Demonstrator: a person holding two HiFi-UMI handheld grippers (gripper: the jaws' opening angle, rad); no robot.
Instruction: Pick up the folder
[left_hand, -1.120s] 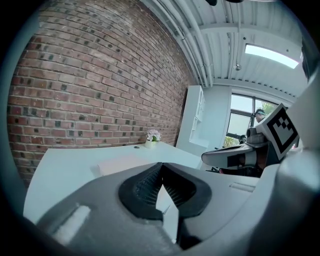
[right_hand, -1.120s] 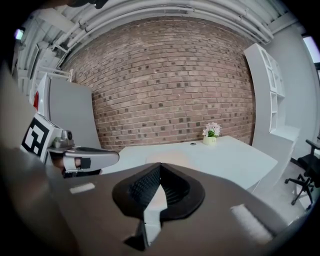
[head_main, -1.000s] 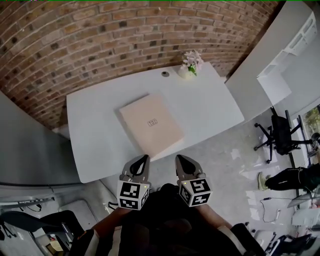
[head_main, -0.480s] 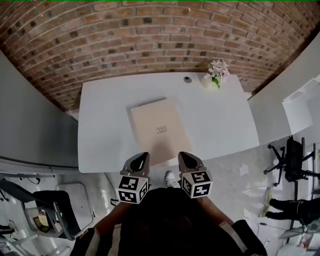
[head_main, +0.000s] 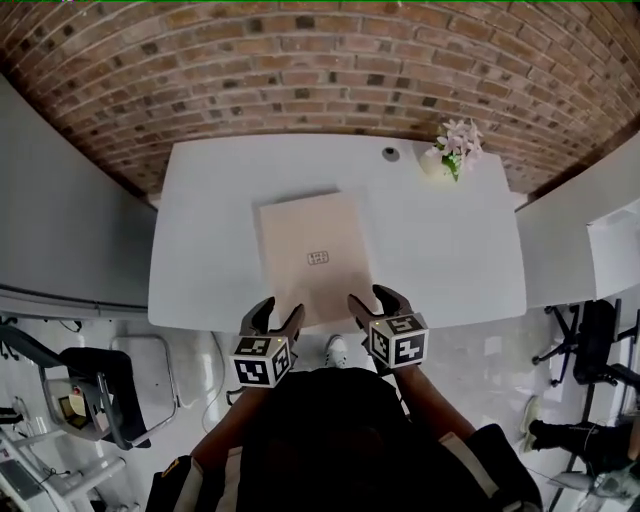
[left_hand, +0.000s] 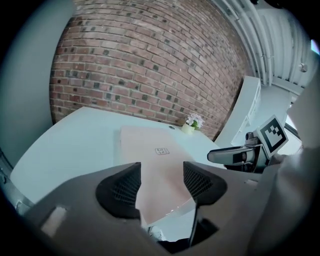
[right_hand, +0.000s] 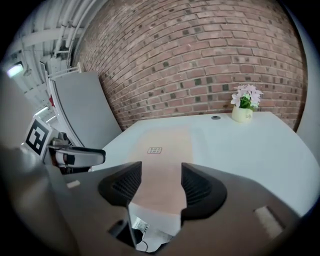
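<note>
One beige folder (head_main: 315, 255) lies flat on the table (head_main: 200, 240), its near edge just ahead of both jaw pairs. The left gripper (head_main: 278, 315) and right gripper (head_main: 372, 300) have just been opening, now about half spread, gripping nothing.

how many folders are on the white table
1: a beige folder lies flat in the middle of the white table, reaching its near edge. Nothing there could hide another.
</note>
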